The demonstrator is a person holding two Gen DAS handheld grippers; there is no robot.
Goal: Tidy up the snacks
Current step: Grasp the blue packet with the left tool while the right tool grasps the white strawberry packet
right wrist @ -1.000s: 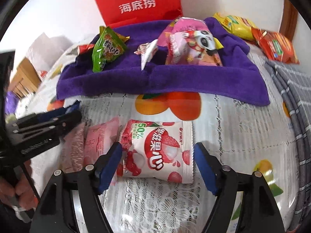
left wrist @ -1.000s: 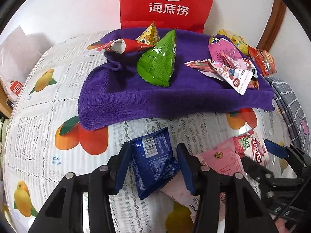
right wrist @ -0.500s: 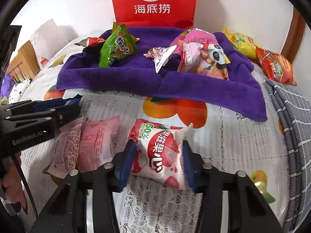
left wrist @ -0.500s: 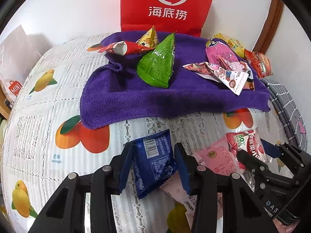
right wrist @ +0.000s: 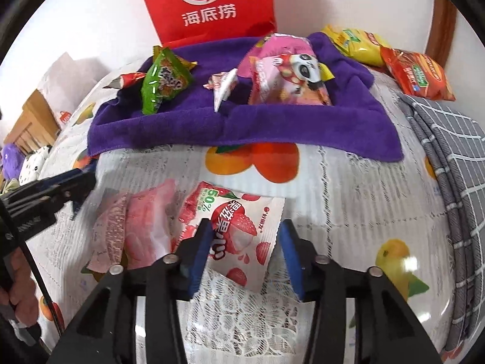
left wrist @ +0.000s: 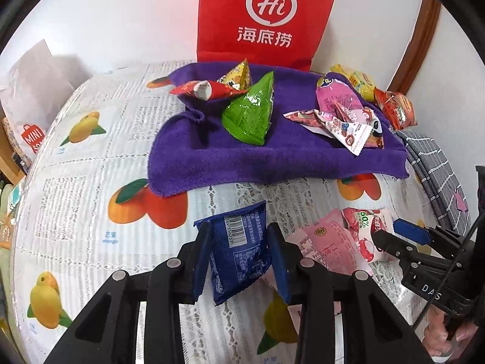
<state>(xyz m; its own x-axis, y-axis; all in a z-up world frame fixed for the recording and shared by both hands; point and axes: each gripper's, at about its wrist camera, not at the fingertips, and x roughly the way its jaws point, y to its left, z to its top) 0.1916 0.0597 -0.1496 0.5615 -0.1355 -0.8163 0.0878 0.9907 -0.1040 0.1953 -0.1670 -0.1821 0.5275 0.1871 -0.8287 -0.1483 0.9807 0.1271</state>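
Note:
My left gripper (left wrist: 239, 257) is shut on a blue snack packet (left wrist: 239, 251) and holds it just above the fruit-print tablecloth. My right gripper (right wrist: 247, 251) is shut on a white-and-red lychee snack packet (right wrist: 239, 230), which is lifted and tilted; both also show in the left wrist view, the gripper (left wrist: 403, 236) gripping the packet (left wrist: 363, 227). A purple towel (left wrist: 272, 157) further back carries several snacks: a green packet (left wrist: 251, 115), a red packet (left wrist: 203, 89), a pink panda packet (right wrist: 288, 75).
Pink packets (right wrist: 142, 227) lie on the cloth between the grippers. A red paper bag (left wrist: 266, 15) stands against the wall behind the towel. Yellow (right wrist: 354, 42) and orange (right wrist: 418, 75) packets lie at the back right. A grey checked cloth (right wrist: 454, 157) covers the right edge.
Both grippers closed on their packets. The right one squeezed the lychee packet and lifted it; the left one tightened on the blue packet and rose slightly.

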